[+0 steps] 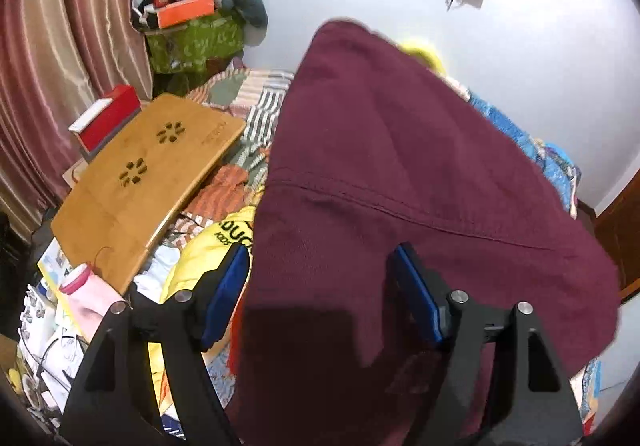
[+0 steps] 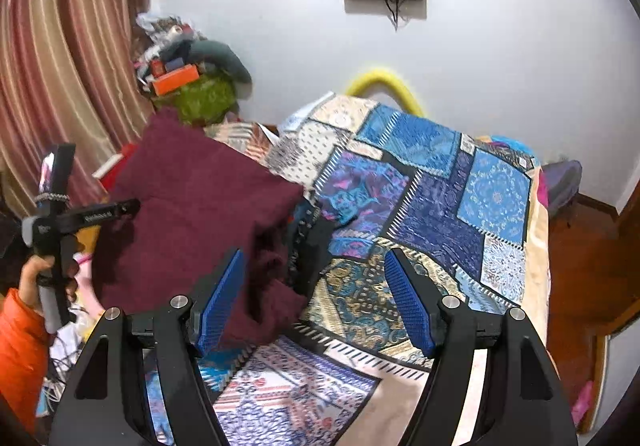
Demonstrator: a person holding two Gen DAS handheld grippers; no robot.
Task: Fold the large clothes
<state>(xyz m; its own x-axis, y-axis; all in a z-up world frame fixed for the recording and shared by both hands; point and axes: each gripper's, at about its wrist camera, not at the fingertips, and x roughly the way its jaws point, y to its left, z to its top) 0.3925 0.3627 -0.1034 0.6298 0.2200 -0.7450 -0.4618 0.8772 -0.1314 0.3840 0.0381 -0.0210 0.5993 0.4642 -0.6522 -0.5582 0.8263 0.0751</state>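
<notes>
A large maroon garment (image 1: 400,174) is held up in a heap over the bed and fills the middle of the left wrist view. My left gripper (image 1: 320,258) stands wide around its lower part. The cloth hangs between the blue pads (image 1: 226,298), which do not press on it. From the right wrist the same garment (image 2: 192,206) is bunched at the left on the patchwork bedspread (image 2: 440,206). My right gripper (image 2: 317,258) is open above the bedspread, its left pad (image 2: 218,310) just beside the cloth's edge. A hand (image 2: 36,278) in an orange sleeve holds the left gripper's handle.
A bamboo lap desk (image 1: 148,182) and a red box (image 1: 106,118) lie left of the garment. A yellow garment (image 1: 208,246) and a pink bottle (image 1: 80,282) are nearer. A green bag (image 2: 204,98) piled with things stands by the curtain. A wooden door (image 2: 580,266) is at the right.
</notes>
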